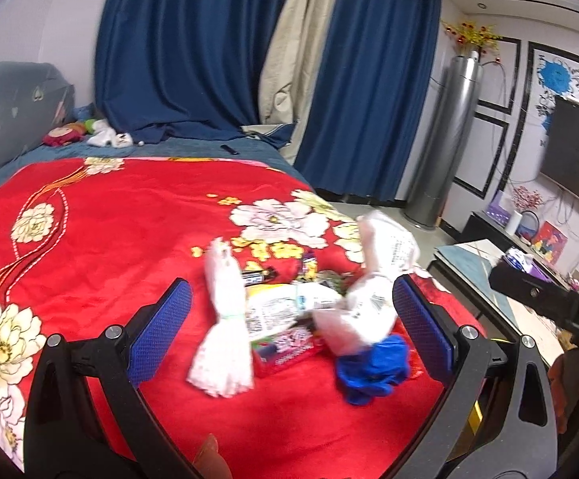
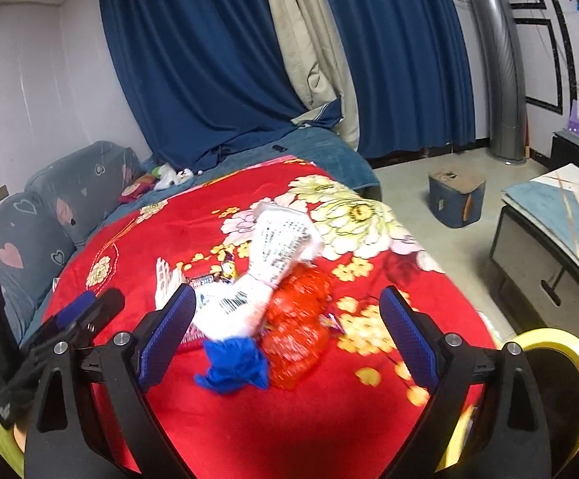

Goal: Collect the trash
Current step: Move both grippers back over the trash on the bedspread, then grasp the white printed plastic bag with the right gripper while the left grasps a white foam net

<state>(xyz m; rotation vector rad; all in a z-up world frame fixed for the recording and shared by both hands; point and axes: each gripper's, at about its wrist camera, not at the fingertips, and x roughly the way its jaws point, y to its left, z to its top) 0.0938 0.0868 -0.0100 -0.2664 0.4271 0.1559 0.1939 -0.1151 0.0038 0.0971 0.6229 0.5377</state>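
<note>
Trash point(image 1: 301, 319) is lying heaped on the red blanket point(image 1: 90, 239) (flowered); left gripper point(image 1: 291, 327) and right gripper point(image 2: 287, 333) are both hovering wide-fingered, holding nothing.

I am looking into a home bedroom; a bed point(image 1: 90, 239) under a red floral blanket point(image 2: 249, 419) fills it. Blue curtains point(image 1: 177, 48) hang behind; a television point(image 1: 573, 151) is mounted on the wall.

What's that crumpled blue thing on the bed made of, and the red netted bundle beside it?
The blue thing looks like thin, matte, soft plastic or rubbery film, possibly a disposable glove; it is crumpled into limp folds, but blur leaves that open. The red bundle looks like glossy plastic mesh netting: an open weave with small bright glints shows across it.
</note>
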